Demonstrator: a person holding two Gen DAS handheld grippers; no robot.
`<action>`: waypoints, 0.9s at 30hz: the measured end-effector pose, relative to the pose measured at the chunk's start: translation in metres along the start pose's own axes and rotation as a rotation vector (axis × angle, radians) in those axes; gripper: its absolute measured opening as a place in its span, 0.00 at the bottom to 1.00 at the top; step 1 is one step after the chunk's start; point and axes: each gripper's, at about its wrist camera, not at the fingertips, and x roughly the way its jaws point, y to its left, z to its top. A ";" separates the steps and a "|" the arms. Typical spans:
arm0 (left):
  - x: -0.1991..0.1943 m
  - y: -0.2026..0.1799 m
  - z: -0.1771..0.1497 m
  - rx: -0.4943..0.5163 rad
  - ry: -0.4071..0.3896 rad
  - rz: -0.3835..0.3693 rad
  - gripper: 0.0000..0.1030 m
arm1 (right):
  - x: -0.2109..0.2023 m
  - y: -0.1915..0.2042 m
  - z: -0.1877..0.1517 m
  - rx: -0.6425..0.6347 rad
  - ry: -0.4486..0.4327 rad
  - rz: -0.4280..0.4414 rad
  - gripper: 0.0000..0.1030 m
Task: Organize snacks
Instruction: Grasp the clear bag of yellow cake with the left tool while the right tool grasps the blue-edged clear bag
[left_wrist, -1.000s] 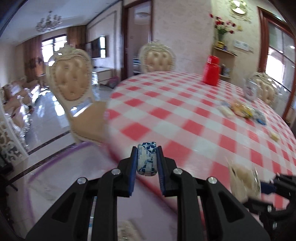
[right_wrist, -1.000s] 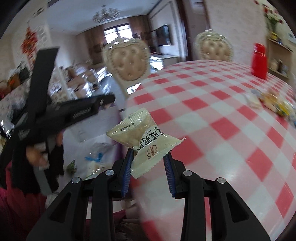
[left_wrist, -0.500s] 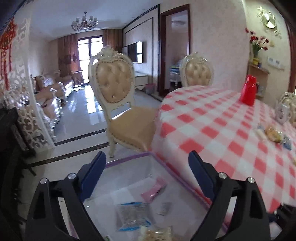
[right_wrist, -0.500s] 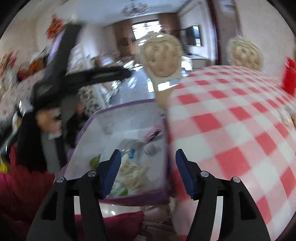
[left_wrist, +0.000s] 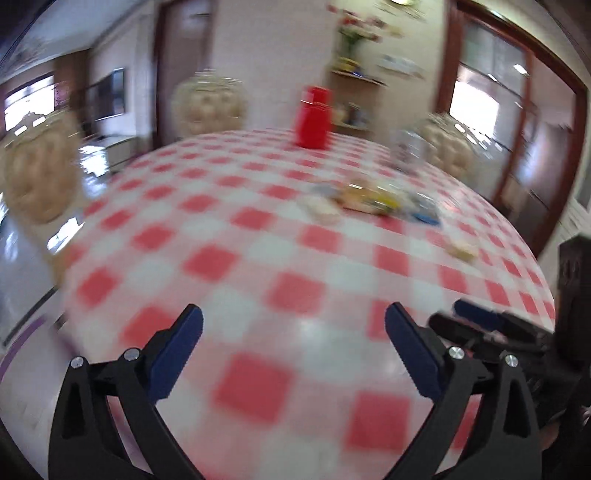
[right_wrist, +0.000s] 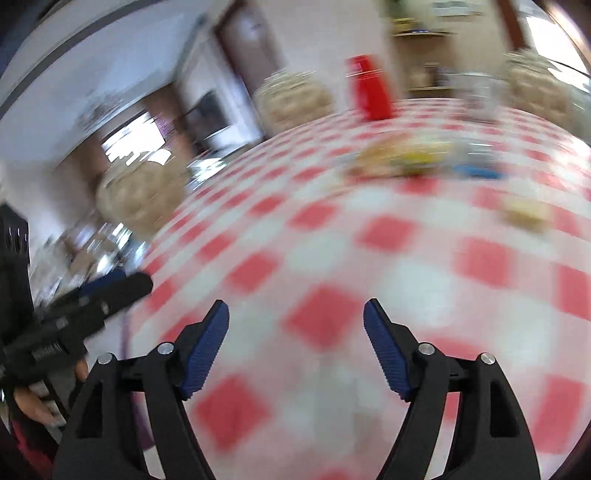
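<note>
- Left wrist view: my left gripper (left_wrist: 293, 325) has its blue-padded fingers spread wide, with nothing between them. It is held above the near part of the round table (left_wrist: 258, 240), which wears a red-and-white checked cloth.
- The whole picture is smeared by motion. The snacks (left_wrist: 369, 197) lie in a loose cluster on the far half of the table, well apart from my fingers, and one small pale snack (left_wrist: 461, 251) sits alone to the right of them, nearer to me.
- A red container (left_wrist: 314, 118) stands upright near the far edge, with cream padded chairs (left_wrist: 208, 107) behind the table.
- My right gripper (left_wrist: 480, 325) juts in low at the right edge of this view.
- Right wrist view: my right gripper (right_wrist: 295, 321) is also open wide and empty, over the checked table (right_wrist: 332, 258).
- The snack cluster (right_wrist: 406, 157) is far ahead, blurred; I can make out yellow and blue wrappers only. The lone pale snack (right_wrist: 524, 212) lies to the right, apart from the rest.
- The red container (right_wrist: 369, 90) stands beyond the cluster.
- My left gripper (right_wrist: 103, 291) shows at the left, seen from the side; from here I cannot tell how its jaws stand.
</note>
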 end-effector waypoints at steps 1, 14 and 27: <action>0.017 -0.015 0.005 0.013 0.012 -0.023 0.96 | -0.003 -0.013 0.002 0.024 -0.012 -0.021 0.78; 0.183 -0.040 0.090 -0.200 0.073 0.076 0.96 | 0.031 -0.143 0.093 0.168 -0.033 -0.240 0.85; 0.216 -0.007 0.123 -0.340 -0.007 0.098 0.97 | 0.166 -0.177 0.196 0.192 0.004 -0.355 0.85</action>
